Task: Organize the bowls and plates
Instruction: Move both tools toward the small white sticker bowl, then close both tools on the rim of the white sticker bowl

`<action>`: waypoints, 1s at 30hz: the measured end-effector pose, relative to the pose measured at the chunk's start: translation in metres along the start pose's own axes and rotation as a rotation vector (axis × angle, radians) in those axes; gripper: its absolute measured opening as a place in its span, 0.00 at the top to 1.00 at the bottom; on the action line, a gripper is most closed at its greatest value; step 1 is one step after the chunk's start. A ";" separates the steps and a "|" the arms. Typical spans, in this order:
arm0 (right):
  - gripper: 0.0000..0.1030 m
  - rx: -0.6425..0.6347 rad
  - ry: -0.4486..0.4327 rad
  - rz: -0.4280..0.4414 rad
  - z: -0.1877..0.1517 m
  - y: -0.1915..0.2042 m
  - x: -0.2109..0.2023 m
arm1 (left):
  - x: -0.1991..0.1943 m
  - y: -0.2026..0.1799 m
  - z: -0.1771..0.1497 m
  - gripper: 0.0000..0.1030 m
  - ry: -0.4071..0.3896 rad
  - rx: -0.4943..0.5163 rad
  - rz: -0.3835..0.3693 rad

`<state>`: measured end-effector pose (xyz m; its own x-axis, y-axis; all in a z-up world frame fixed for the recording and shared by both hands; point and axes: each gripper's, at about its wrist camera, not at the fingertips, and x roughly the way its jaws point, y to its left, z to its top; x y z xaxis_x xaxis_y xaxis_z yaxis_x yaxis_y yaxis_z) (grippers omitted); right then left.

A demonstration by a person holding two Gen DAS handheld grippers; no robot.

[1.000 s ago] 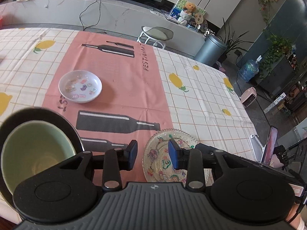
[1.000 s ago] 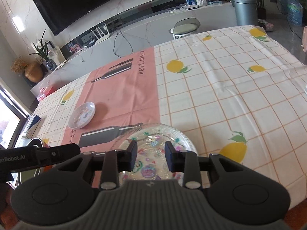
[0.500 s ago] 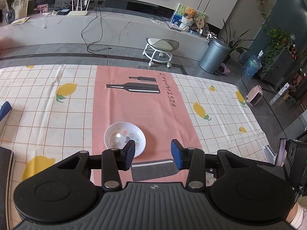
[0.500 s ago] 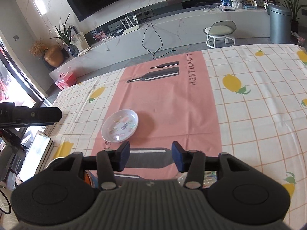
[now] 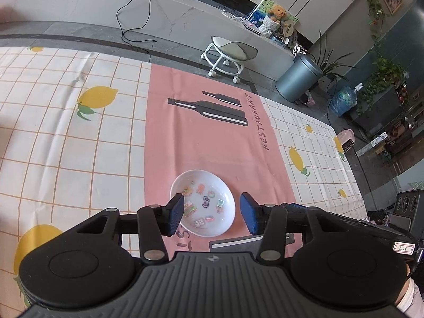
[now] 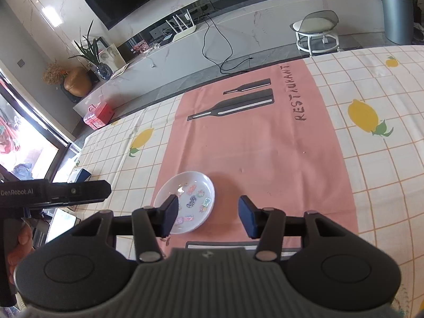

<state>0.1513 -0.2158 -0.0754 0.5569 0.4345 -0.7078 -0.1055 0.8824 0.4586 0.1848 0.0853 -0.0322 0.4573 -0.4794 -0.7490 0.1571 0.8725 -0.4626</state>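
A small white dish (image 5: pixel 203 203) with coloured stickers inside sits on the pink runner of the tablecloth. My left gripper (image 5: pixel 212 213) is open and empty, held above the table with the dish showing between its fingers. In the right wrist view the same dish (image 6: pixel 185 201) lies just behind the left finger of my right gripper (image 6: pixel 208 216), which is open and empty. The left gripper's body (image 6: pixel 53 193) shows at the left of the right wrist view. The glass plate and green bowl are out of view.
The table carries a checked lemon-print cloth (image 5: pixel 66 143) with a pink runner (image 6: pixel 251 153). Beyond its far edge are a white stool (image 5: pixel 228 55), a grey bin (image 5: pixel 298 79) and a long low cabinet. A dark box (image 6: pixel 79 175) lies at the table's left edge.
Both grippers rose and tilted away from the glass plate and green bowl, which left view. The white dish now lies between the fingers in both views. Both grippers opened wider.
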 end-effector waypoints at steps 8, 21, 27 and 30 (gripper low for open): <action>0.60 0.090 0.047 0.023 0.004 -0.017 0.036 | 0.031 0.036 -0.004 0.46 0.026 -0.089 -0.033; 0.78 0.142 0.134 0.038 -0.003 -0.015 0.082 | 0.067 0.043 -0.005 0.57 0.103 -0.074 -0.025; 0.95 0.156 0.142 0.038 -0.004 -0.014 0.090 | 0.076 0.035 -0.007 0.78 0.126 -0.021 0.012; 0.96 0.156 0.139 0.032 -0.005 -0.013 0.089 | 0.076 0.033 -0.006 0.87 0.125 0.005 0.045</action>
<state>0.1985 -0.1875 -0.1472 0.4349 0.4923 -0.7540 0.0138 0.8336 0.5522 0.2194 0.0770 -0.1075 0.3510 -0.4475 -0.8225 0.1432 0.8937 -0.4252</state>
